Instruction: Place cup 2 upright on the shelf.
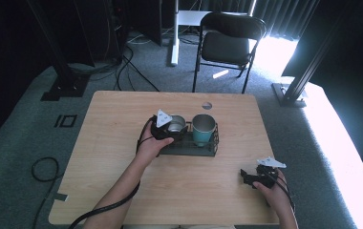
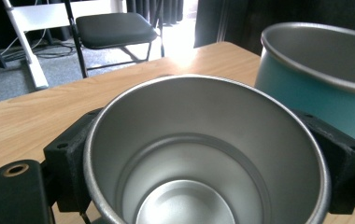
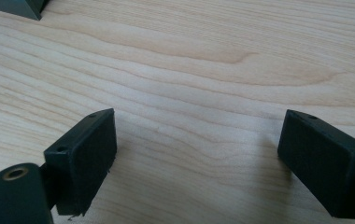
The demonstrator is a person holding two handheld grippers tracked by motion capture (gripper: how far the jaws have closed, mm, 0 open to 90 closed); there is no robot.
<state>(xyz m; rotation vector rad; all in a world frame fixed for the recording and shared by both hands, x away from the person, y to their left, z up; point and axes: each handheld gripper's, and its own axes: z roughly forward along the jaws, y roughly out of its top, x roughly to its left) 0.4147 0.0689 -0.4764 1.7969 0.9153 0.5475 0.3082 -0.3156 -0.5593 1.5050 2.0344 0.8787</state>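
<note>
**Left claw closed round a steel cup in the rack, right claw idle**

The black rack [image 1: 189,147] sits near the middle of the wooden desk [image 1: 122,138] and serves as the landmark here. Two cups stand in it side by side: a bare steel cup [image 2: 203,154] at the rack's left end and a teal cup [image 1: 203,129] just to its right, close but seemingly not touching.

The left claw [image 1: 170,128] has its jaws pressed against opposite sides of the steel cup's wall, just under the rim, and the person's left hand [image 1: 152,146] comes in from the rack's near-left corner. Gripping across the widest part, below the flared lip, looks like a sensible hold: the lip would likely stop the smooth metal from sliding down through the flat black pads. Whether the cup is being set in or lifted out cannot be told.

The right claw [image 1: 257,175] rests well to the rack's near right, low over bare desk, jaws wide apart and holding nothing; it seems parked clear of the work.

The steel cup is round, brushed matt inside with a stepped floor and a rolled rim. The teal cup has a coated outer wall and a bare metal interior. The desk shows pale, wavy wood grain
</note>
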